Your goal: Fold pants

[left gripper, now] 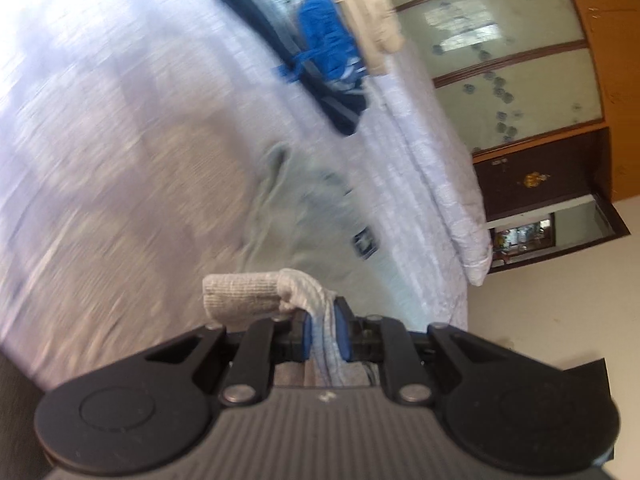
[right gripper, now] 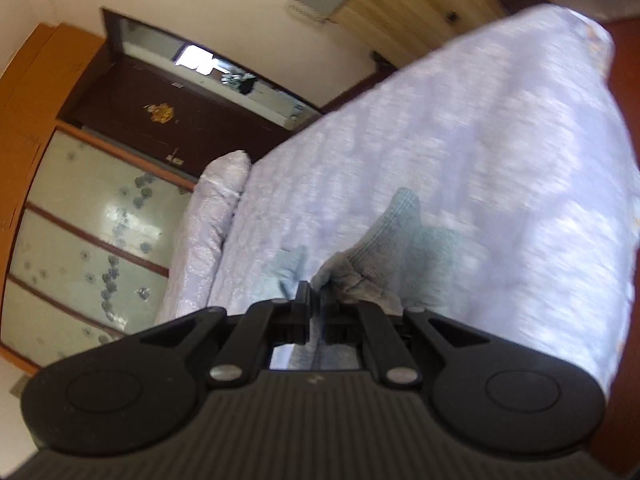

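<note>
Light grey-green pants (left gripper: 316,208) lie on the lavender bedspread (left gripper: 120,120), blurred by motion. My left gripper (left gripper: 326,330) is shut on a ribbed cuff of the pants (left gripper: 248,292), which folds over the left finger and runs down between the blue pads (left gripper: 344,332). In the right wrist view my right gripper (right gripper: 316,320) is shut on another ribbed part of the pants (right gripper: 384,248), with cloth pinched between the black fingers (right gripper: 302,312) and hanging below them.
A pile of clothes, dark blue, bright blue (left gripper: 324,36) and beige (left gripper: 368,12), lies further along the bed. A pillow (right gripper: 218,208) lies at the bed's edge. A wardrobe with frosted flowered doors (right gripper: 80,216) and a dark door (right gripper: 160,116) stand beyond.
</note>
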